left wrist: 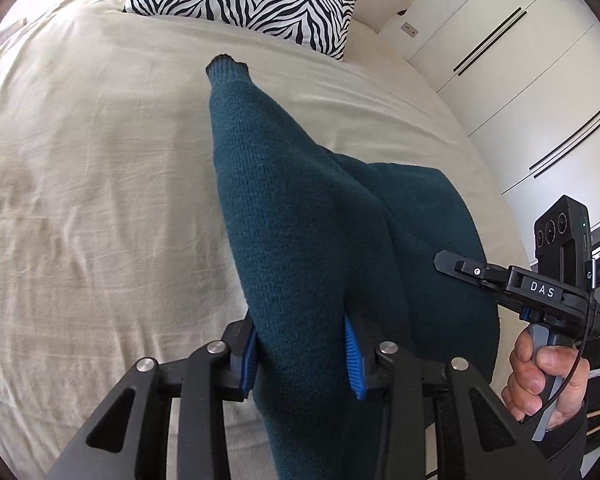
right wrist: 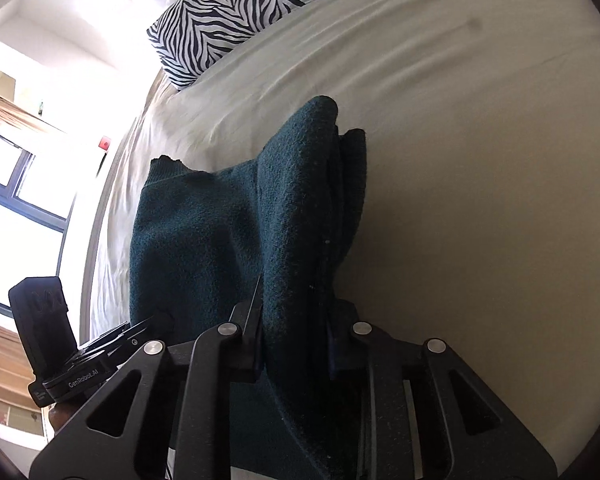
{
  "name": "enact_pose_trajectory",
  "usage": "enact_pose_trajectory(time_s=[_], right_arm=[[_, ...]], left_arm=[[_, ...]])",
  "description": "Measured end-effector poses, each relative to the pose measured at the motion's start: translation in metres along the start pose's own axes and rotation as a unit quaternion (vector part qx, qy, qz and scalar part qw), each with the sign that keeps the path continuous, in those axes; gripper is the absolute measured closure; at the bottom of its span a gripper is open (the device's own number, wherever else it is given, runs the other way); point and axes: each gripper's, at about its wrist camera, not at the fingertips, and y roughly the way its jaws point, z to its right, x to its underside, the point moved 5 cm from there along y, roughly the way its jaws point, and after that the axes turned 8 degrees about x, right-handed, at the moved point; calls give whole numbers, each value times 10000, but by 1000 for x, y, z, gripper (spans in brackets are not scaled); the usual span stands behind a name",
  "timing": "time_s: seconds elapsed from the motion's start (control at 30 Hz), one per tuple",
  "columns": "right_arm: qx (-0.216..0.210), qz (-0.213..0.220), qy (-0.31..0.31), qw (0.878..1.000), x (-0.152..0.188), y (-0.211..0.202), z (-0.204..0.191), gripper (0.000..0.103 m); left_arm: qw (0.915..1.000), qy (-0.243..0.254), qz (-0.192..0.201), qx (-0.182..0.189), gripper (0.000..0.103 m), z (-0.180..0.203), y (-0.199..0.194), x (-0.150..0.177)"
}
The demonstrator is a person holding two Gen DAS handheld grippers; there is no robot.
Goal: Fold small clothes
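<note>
The knitted sweater point(left wrist: 300, 240) is running off the bottom edge in both views — its lower part stays unseen. It is covering most of the blue pads point(left wrist: 354, 360), and the person's hand point(left wrist: 540, 376) is being cut by the right edge.

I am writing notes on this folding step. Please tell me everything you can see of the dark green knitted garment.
The garment is dark teal-green knit with a fuzzy, wool-like surface. One narrow part ends in a ribbed cuff, which looks like a sleeve end. It is bunched in thick folds, not flat, lying partly on the cream bed sheet. The left gripper pinches one fold between its blue pads; the right gripper is closed on another thick fold. No label or pattern shows.
</note>
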Motion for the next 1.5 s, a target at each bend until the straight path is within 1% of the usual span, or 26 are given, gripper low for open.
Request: enact_pose_trajectory(time_s=[0.13, 0.23, 0.37, 0.5, 0.6, 0.7, 0.77, 0.8, 0.83, 0.9, 0.93, 1.0, 1.07, 1.17, 1.2, 1.27, 1.33, 1.4, 1.43, 1.47, 1.5], right_arm=[[-221, 2, -139, 9997, 20, -21, -43, 83], [-420, -8, -297, 9987, 43, -32, -80, 83], [-656, -141, -459, 9967, 86, -33, -124, 83], [-827, -313, -521, 9947, 129, -21, -154, 83], [-907, -350, -485, 9941, 148, -5, -169, 83], [-1007, -437, -265, 9936, 166, 14, -165, 83], [-965, -519, -68, 9940, 175, 33, -161, 82], [-908, -513, 43, 9945, 179, 41, -156, 82], [-916, -528, 211, 9942, 181, 47, -149, 82], [-1268, -633, 734, 9872, 186, 59, -131, 80], [-1459, -676, 925, 9826, 189, 64, -125, 78], [-1788, -676, 1129, 9751, 193, 67, -119, 78], [-1896, -622, 1199, 9725, 194, 65, -118, 76], [-1785, -456, 1247, 9749, 193, 54, -114, 72], [-1693, -349, 1253, 9770, 193, 47, -112, 71], [-1459, -105, 1249, 9813, 193, 29, -106, 63], [-1169, 173, 1201, 9857, 194, 4, -98, 62], [-864, 455, 1066, 9895, 197, -21, -92, 62], [-731, 623, 983, 9905, 201, -36, -91, 62], [-568, 837, 901, 9908, 202, -54, -84, 62], [-411, 1091, 775, 9902, 206, -72, -87, 61]], left_arm=[[9999, 61, 108, 32, 65, -10, -50, 10], [9996, 188, 178, -103, 65, -19, -84, 24], [9991, 217, 234, -283, 65, -43, -125, 57], [9989, 149, 288, -349, 65, -75, -148, 88], [9989, 51, 315, -332, 65, -100, -152, 103], [9989, -85, 238, -383, 64, -123, -141, 114], [9989, -181, 139, -417, 63, -138, -129, 122], [9987, -289, 132, -390, 62, -146, -126, 127], [9987, -402, 156, -276, 61, -153, -123, 130], [9981, -569, 241, -88, 54, -161, -122, 133], [9977, -612, 263, -83, 51, -164, -122, 136], [9975, -633, 299, -104, 45, -165, -121, 138], [9970, -683, 335, -124, 43, -167, -121, 137], [9966, -681, 434, -173, 42, -164, -127, 141], [9965, -645, 473, -247, 42, -162, -131, 143], [9960, -542, 569, -416, 41, -156, -140, 148], [9943, -400, 789, -587, 37, -149, -155, 154], [9898, -136, 1118, -873, 29, -137, -174, 163], [9858, 48, 1312, -1050, 27, -129, -185, 167], [9800, 253, 1541, -1237, 21, -118, -197, 172], [9732, 457, 1763, -1403, 12, -106, -207, 176]])
